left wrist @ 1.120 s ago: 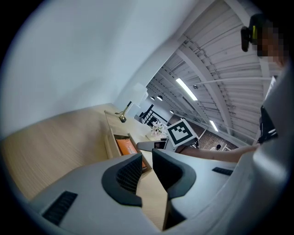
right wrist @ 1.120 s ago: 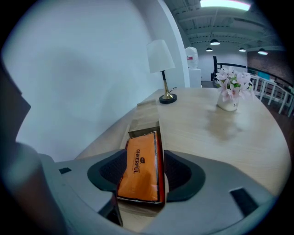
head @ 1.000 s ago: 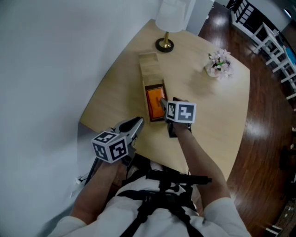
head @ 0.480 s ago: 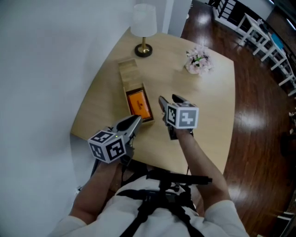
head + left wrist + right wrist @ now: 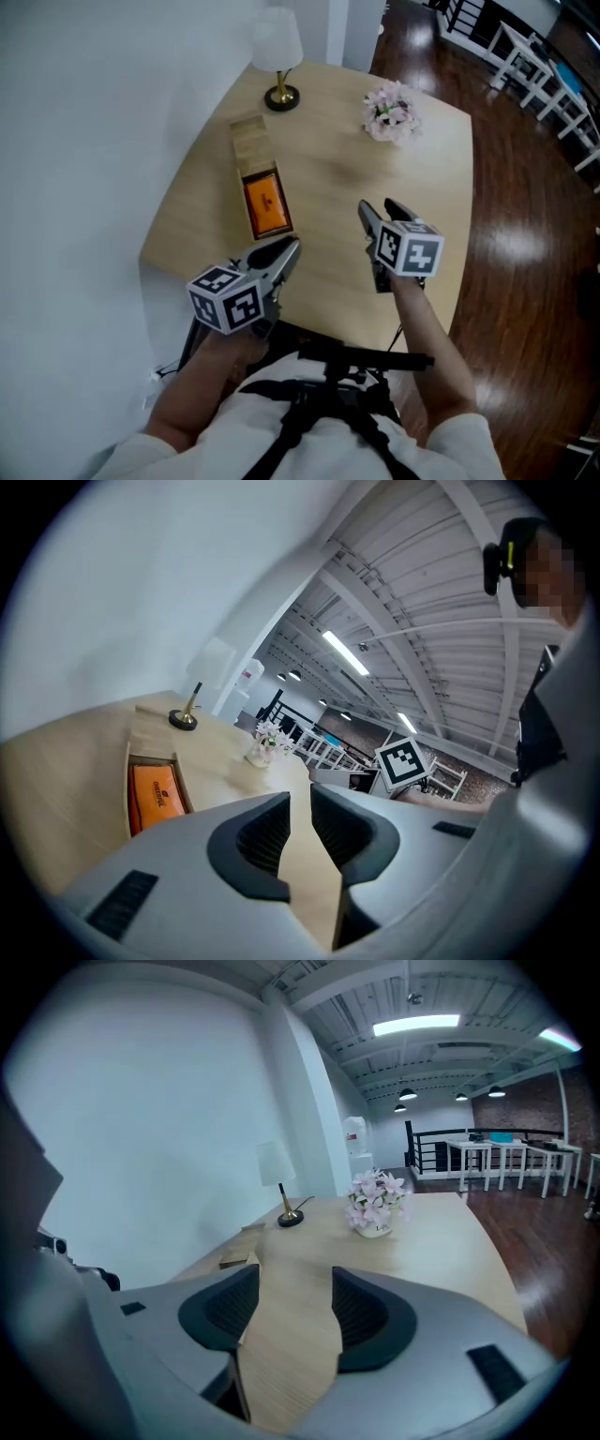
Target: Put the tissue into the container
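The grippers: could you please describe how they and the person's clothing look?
Both the left gripper and right gripper are pale grey with dark ribbed pads, each carrying a white cube of black square markers. White sleeves, black chest harness.

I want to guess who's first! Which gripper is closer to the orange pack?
Left. The left gripper hovers just on the person's side of the orange pack in the wooden box; the right gripper is farther off to its right.
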The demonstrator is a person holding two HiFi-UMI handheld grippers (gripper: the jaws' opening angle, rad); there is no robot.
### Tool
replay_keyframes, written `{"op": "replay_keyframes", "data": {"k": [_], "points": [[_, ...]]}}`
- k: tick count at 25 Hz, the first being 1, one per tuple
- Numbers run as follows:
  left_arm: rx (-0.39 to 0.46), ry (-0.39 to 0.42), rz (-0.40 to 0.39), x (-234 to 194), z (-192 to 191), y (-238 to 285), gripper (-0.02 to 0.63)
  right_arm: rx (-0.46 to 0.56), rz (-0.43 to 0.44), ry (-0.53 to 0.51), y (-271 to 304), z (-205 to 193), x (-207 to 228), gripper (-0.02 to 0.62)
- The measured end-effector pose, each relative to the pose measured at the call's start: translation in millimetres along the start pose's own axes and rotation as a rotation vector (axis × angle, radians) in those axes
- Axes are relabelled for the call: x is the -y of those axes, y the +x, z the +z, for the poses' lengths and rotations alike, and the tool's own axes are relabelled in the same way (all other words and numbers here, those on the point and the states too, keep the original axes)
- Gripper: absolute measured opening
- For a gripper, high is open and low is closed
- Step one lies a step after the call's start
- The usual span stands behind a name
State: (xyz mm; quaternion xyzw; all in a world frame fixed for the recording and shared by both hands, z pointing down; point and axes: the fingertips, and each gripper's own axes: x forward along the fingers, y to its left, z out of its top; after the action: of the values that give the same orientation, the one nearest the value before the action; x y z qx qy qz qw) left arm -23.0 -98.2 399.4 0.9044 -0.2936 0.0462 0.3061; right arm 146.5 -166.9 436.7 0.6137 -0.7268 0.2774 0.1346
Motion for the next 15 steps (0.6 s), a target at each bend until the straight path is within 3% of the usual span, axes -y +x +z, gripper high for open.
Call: {"op": "replay_keyframes", "data": {"k": [15], "points": [[0.022,0.040,0.018,60.5,-17.1,-9.9,0.054,0.079,0.015,0.031,-90.8,-16.5,62.7,0.253]]}}
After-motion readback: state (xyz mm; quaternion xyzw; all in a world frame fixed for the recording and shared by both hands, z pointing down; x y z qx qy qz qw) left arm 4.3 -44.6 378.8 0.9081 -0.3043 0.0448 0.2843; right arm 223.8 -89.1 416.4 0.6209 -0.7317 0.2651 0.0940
